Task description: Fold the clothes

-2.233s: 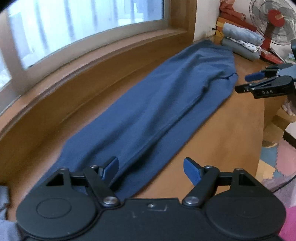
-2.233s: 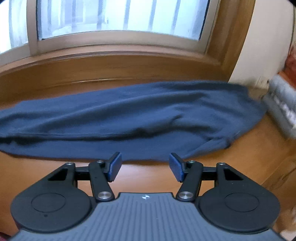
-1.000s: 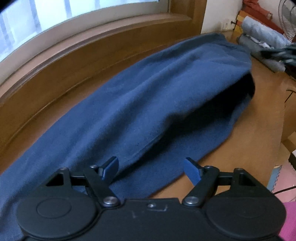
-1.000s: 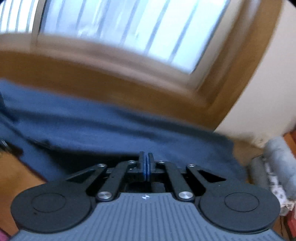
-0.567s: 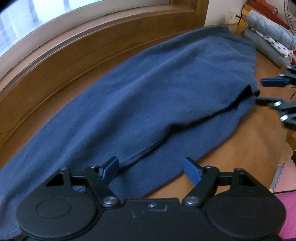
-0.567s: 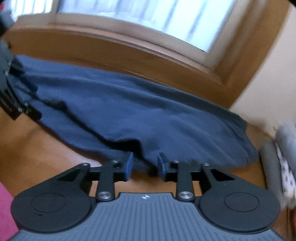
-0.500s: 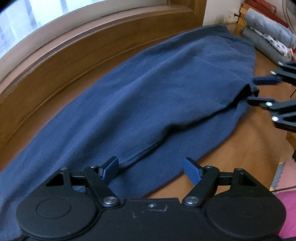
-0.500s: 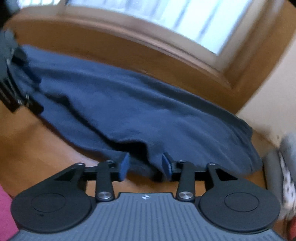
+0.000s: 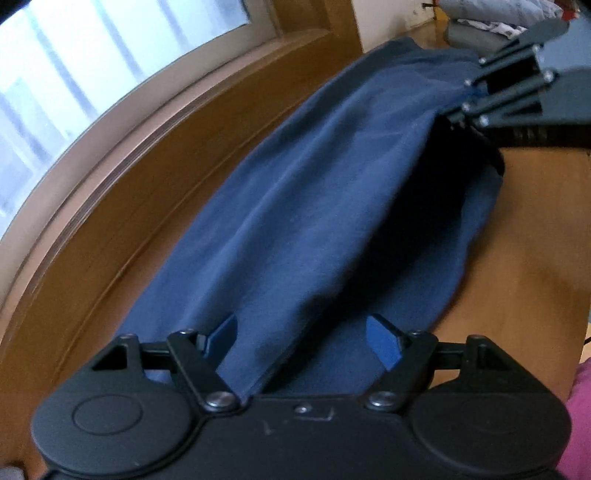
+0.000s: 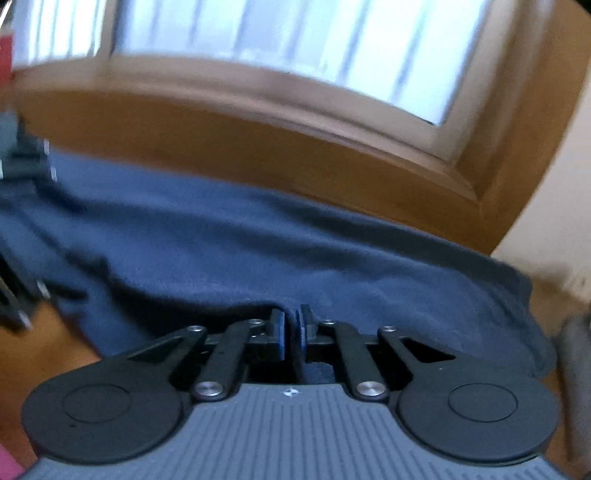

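Clearly the right gripper (image 10: 291, 334) pinched the blue garment's (image 9: 314, 206) edge while the left gripper (image 9: 301, 338) gaped wide, empty; one-sided lifting risked a skewed, bunched fold.

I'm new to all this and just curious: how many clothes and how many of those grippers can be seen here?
Navy garment spread on the wooden surface: 1
Folded clothes stacked at the far end, count unclear: at least 2
Grippers, left gripper and right gripper: 2
Total: at least 5

The left gripper (image 9: 301, 338) has its fingers spread wide, while the right gripper (image 10: 291, 332) has its fingers pinched nearly together.
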Tool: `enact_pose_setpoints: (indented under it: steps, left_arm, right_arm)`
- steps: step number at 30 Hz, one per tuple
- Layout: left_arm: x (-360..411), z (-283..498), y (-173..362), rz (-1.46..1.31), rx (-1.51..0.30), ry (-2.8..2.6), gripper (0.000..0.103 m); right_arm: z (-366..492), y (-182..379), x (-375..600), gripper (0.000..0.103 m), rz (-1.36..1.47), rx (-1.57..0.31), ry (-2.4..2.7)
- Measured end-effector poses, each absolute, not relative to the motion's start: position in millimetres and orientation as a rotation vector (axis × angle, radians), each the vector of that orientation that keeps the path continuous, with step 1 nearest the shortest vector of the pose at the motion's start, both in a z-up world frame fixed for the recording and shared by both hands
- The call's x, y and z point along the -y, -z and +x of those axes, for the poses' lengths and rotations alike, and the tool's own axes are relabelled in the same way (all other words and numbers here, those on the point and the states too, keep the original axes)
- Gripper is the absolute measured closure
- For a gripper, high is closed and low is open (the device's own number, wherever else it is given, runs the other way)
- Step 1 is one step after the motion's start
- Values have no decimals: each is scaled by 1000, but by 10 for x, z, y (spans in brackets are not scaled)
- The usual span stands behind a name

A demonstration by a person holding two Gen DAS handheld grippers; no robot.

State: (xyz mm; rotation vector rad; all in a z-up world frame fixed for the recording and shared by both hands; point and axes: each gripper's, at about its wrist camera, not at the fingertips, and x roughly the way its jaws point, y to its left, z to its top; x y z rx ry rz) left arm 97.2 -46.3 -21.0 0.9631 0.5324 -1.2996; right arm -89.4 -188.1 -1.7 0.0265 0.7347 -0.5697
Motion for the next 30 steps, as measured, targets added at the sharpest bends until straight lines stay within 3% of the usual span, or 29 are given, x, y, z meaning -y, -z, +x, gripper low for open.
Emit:
enact_pose_setpoints:
  steps: [3,4,6,8,20,27,29,30]
  left_arm:
    - [568,946,267,964,-521,1309,31]
    - [605,944,290,964,-514,1303,38]
    - [661,989,326,958,-514,1269,57]
    - [682,1052,307,907,-556,1257,97]
    - [291,883,179,879,-642,1280,99]
    - [109,796,138,860,-686,1290,97]
    - [160,801,168,866,-701,1288,95]
    - [165,802,189,881,-706,1282,94]
  right_arm:
    - [-978,-50,1961,96,107,-694,570]
    - [-991,-56,1951,96,113,-687,571]
    - [-1028,-75,1921,96,108,-677,569]
    - [-1063,-100,1879,96,86,-677,567]
    - [-1271,-247,1624,96,-49,-676,550]
    - [-1407,-161,1677,96,29,-750,499]
    - [-1446,-133,1696,96,55,-773,483]
    - [-1466,-119,1705,91,68,-784,475]
